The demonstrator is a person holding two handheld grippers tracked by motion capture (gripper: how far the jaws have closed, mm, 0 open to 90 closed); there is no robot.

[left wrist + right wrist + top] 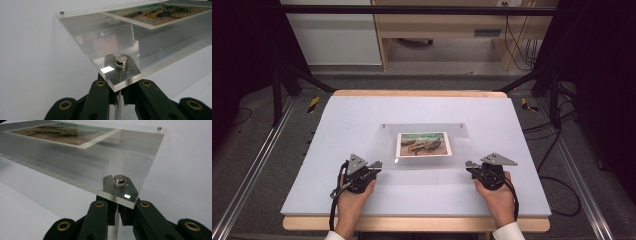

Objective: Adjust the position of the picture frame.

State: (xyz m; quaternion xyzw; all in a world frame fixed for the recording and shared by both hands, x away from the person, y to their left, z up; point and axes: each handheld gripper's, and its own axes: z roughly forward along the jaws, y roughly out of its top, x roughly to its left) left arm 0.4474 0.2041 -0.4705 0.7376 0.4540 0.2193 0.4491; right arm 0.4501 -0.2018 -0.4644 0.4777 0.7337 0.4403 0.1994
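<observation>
The clear acrylic frame [424,142] with its picture [423,144] lay mid-worktop [337,125]. The left gripper [375,164] and right gripper [469,164] each had their fingers closed on a near corner of the frame, at its standoff bolt [121,60]. The lift seemed in hand; next, both ends probably needed raising evenly.

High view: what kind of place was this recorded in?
Probably a lab or workshop recording bay: a white-topped table stands between dark frame struts, cables trail across grey floor, and plain wooden furniture stands behind.
</observation>
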